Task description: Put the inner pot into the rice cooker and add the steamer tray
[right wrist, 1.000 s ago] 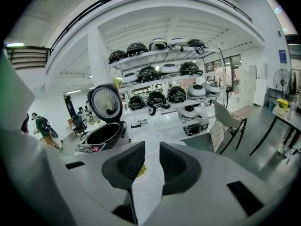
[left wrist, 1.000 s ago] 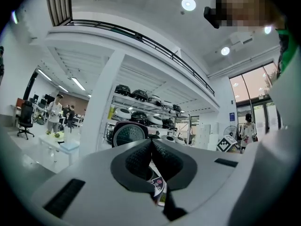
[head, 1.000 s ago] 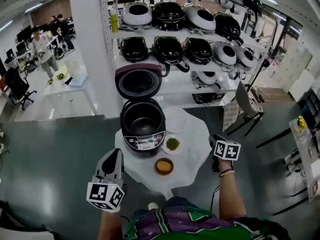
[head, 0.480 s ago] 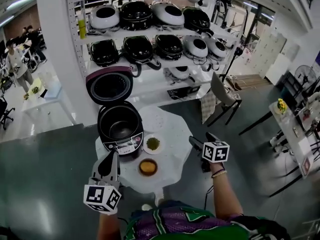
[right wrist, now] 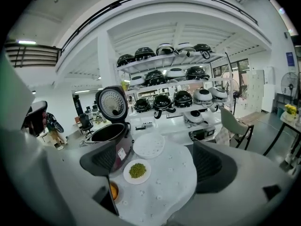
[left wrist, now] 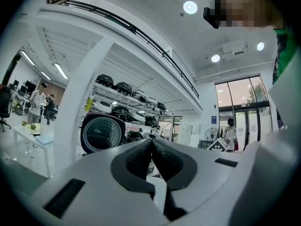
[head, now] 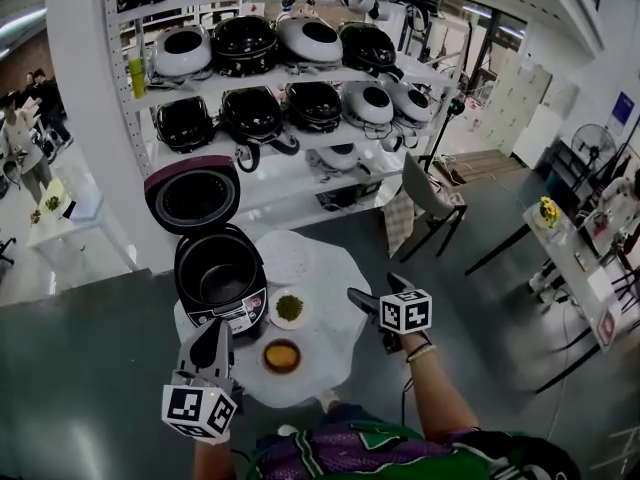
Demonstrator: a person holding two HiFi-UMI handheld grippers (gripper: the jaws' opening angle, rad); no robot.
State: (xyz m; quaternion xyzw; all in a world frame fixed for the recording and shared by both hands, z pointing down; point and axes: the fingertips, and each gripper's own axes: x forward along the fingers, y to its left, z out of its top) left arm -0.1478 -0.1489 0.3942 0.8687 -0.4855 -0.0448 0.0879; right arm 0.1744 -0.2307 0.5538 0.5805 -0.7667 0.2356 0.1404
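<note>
My L tongs [left wrist: 151, 144] pinched shut, empty. R tongs [right wrist: 160, 161] opening wide, nothing btwn, facing table [right wrist: 174, 182]; cooker [right wrist: 110, 140] lid [right wrist: 113, 105] up, tray [right wrist: 148, 145] beside it.

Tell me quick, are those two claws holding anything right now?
Left gripper: closed, empty.
Right gripper: jaws opening, nothing between them.

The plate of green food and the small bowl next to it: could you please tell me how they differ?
The plate is white and shallow, the bowl darker-rimmed and deeper. The plate holds green bits, the bowl something orange. The plate sits beside the rice cooker, the bowl nearer the person. Both are round.
</note>
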